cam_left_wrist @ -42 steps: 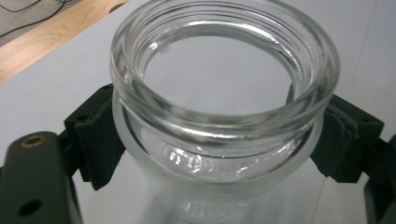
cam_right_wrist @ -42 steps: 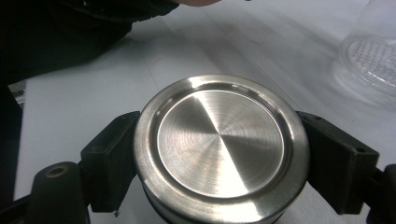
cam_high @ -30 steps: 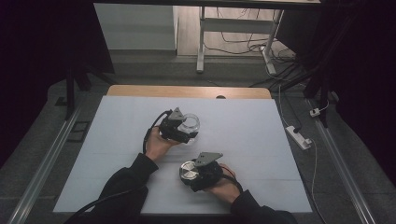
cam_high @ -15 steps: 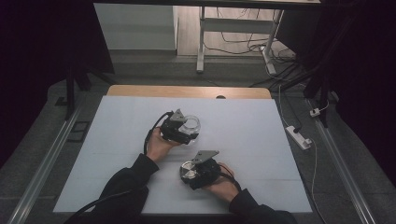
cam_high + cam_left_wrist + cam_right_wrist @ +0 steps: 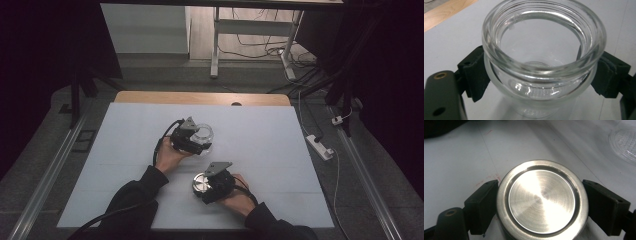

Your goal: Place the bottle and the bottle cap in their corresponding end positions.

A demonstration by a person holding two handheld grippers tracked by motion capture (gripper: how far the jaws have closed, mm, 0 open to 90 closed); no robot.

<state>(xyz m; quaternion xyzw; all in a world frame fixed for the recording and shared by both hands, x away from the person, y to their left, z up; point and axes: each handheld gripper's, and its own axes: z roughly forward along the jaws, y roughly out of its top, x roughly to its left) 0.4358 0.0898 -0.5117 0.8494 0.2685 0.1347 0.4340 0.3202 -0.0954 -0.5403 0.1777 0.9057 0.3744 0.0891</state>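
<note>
Glass jar (image 5: 541, 62) between left tongs (image 5: 541, 82), steel lid (image 5: 542, 200) between right tongs (image 5: 544, 207).

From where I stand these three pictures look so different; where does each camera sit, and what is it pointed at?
High view: fixed above the person's side, looking forward and down on the white table; both forearms enter from below, left gripper and right gripper.
Left gripper view: rides the left gripper, looking along its black jaws, which clasp the glass jar.
Right gripper view: rides the right gripper, its jaws around the steel lid.
Shared: jar and lid also appear from above.
</note>
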